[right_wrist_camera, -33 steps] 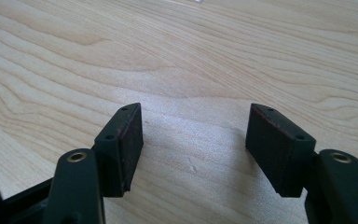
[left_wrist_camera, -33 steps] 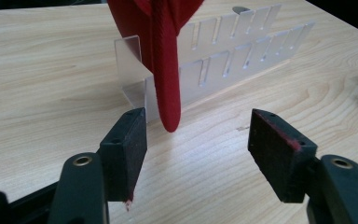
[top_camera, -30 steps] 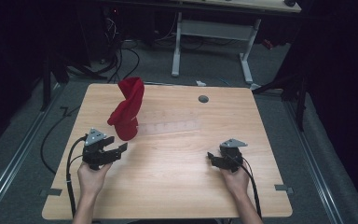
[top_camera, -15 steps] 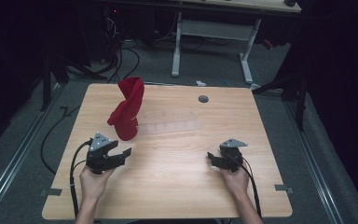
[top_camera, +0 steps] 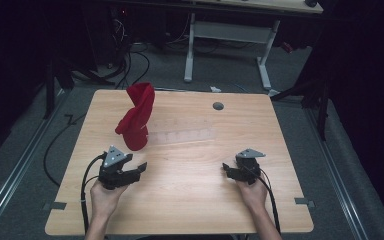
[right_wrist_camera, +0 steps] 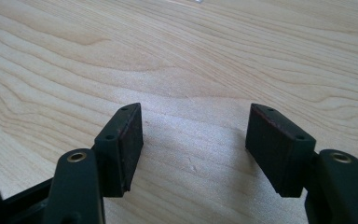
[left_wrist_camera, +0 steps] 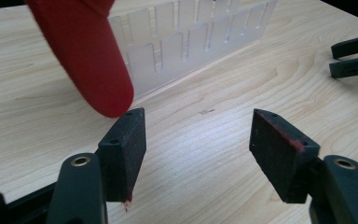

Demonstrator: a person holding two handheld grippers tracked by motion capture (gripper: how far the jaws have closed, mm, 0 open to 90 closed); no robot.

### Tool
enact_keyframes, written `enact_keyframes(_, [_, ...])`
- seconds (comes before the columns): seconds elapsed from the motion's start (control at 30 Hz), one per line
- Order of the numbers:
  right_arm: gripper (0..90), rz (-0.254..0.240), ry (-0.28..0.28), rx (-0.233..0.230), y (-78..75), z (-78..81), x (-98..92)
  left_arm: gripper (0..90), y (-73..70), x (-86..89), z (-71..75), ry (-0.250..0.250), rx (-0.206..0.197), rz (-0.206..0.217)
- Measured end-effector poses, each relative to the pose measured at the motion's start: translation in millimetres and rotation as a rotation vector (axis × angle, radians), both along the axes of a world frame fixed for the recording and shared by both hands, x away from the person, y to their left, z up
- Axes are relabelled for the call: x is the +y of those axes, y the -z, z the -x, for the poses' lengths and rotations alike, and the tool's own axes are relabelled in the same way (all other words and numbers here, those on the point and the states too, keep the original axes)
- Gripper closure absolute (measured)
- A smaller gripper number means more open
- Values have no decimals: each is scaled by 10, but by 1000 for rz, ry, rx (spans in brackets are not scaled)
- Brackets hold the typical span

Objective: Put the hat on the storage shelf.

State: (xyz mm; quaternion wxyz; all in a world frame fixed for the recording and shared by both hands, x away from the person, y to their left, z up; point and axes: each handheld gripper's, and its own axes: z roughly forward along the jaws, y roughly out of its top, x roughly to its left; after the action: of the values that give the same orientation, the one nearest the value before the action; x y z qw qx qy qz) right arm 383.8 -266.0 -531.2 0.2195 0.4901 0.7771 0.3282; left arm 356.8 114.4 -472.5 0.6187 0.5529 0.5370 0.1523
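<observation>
A red cloth [top_camera: 136, 117] stands bunched up at the left end of a clear plastic rack [top_camera: 182, 135] in the middle of the wooden table [top_camera: 190, 200]. In the left gripper view the red cloth [left_wrist_camera: 84, 51] hangs just beyond my left jaw, with the clear rack [left_wrist_camera: 191, 37] behind it. My left gripper [top_camera: 139, 169] [left_wrist_camera: 198, 140] is open and empty, a little in front of the cloth. At the right, my right gripper [top_camera: 226, 169] [right_wrist_camera: 196, 140] is open over bare wood, pointing left. The right gripper's jaws [left_wrist_camera: 352, 56] also appear far off in the left gripper view.
A round dark grommet [top_camera: 218, 106] sits in the table near its far edge. A white-legged desk [top_camera: 230, 35] and cables [top_camera: 130, 55] lie on the floor beyond the table. Black cables trail from both grippers off the near edge.
My left gripper has shifted slightly right and toward the near edge, turning its jaws more to the right. The right gripper has stayed put.
</observation>
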Motion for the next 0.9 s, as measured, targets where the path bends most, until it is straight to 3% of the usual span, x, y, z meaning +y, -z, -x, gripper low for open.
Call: enact_keyframes(0.9, [367,-1,1,0,0,3,3,356,175,-321,101,62,28,-15])
